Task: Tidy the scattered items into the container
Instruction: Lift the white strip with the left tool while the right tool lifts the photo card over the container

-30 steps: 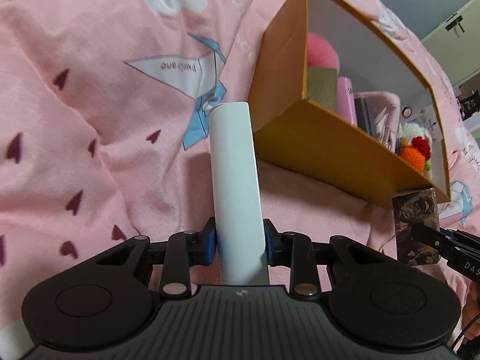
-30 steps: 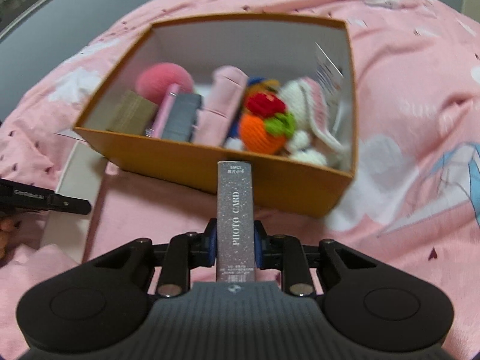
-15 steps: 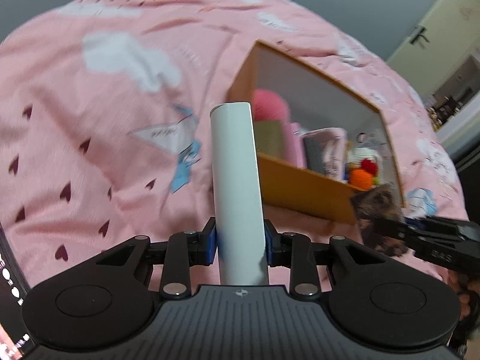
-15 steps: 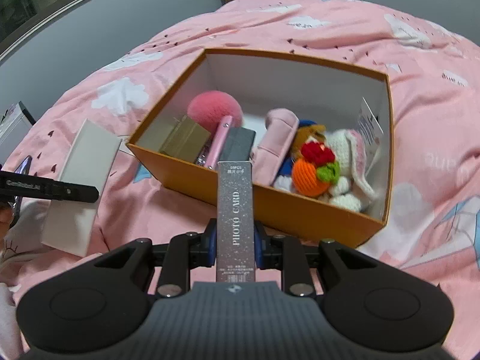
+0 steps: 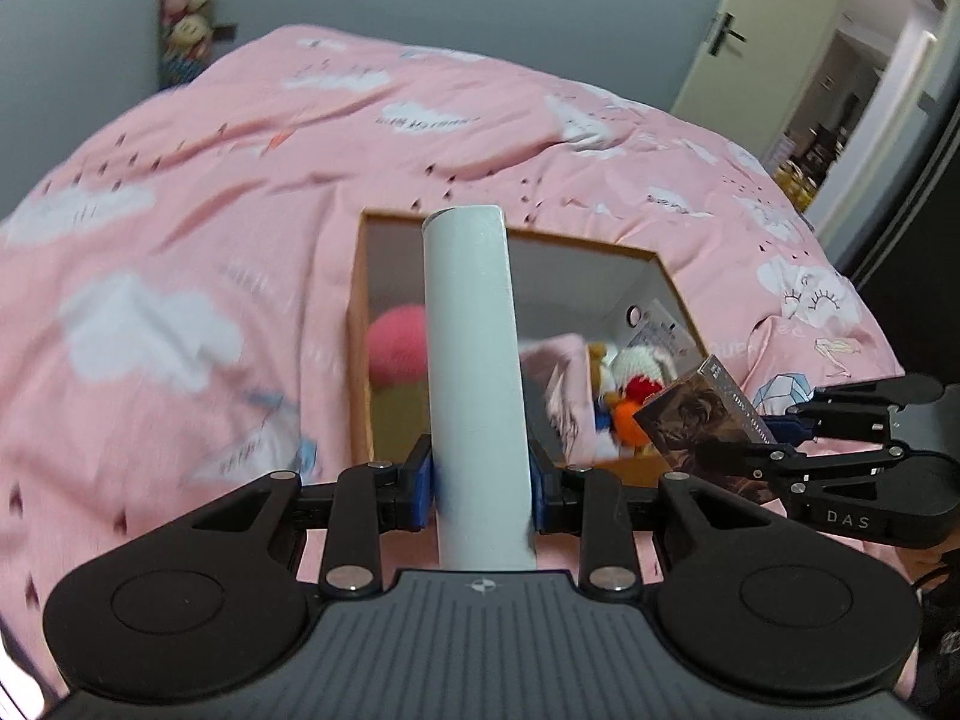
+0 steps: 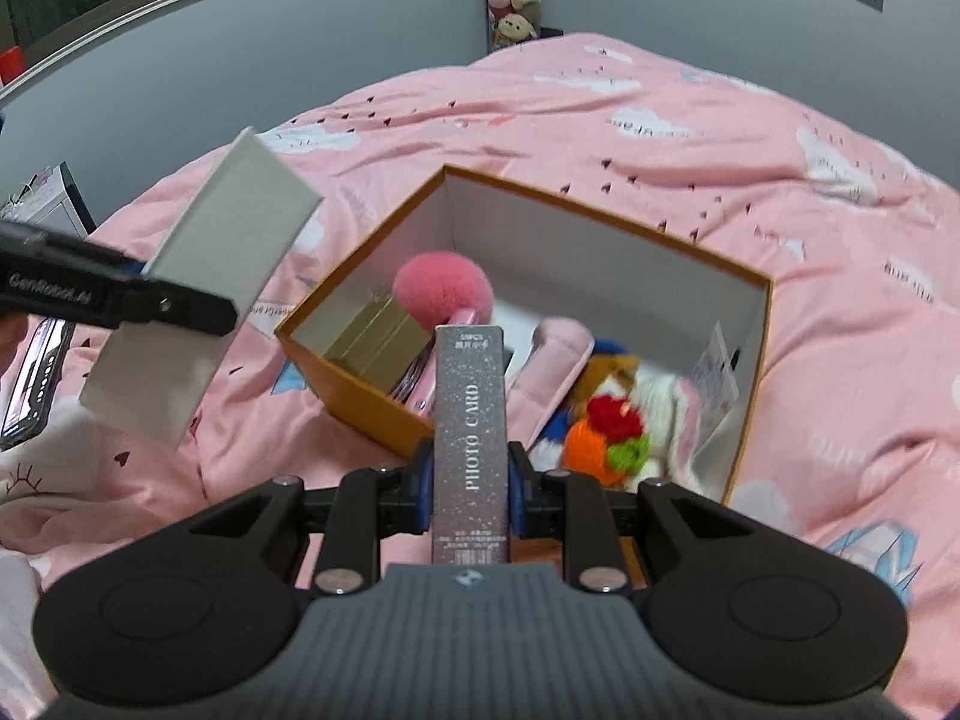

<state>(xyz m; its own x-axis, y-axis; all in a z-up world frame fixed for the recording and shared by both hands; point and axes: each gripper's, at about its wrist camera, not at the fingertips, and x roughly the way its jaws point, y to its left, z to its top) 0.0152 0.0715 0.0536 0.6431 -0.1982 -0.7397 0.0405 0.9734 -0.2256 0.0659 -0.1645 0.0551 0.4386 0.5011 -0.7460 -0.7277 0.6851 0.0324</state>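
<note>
My left gripper [image 5: 480, 474] is shut on a flat white box [image 5: 471, 372], held upright in the air above the near edge of the orange open box [image 5: 359, 324]. My right gripper [image 6: 471, 489] is shut on a silver "PHOTO CARD" pack [image 6: 472, 438], held above the near wall of the orange box [image 6: 360, 396]. The white box also shows in the right wrist view [image 6: 210, 276], to the left of the container. The photo card pack shows in the left wrist view [image 5: 702, 420], at the right.
The orange box holds a pink pom-pom [image 6: 443, 288], a gold block [image 6: 375, 342], pink items and a crocheted toy [image 6: 606, 444]. All rests on a pink bedspread [image 6: 660, 138]. A phone [image 6: 33, 384] lies at the left edge. A door [image 5: 756, 36] stands beyond.
Both grippers have lifted and pulled back, so the orange box now lies lower and farther below. The white box has risen high to the left of the container. Both grips are unchanged.
</note>
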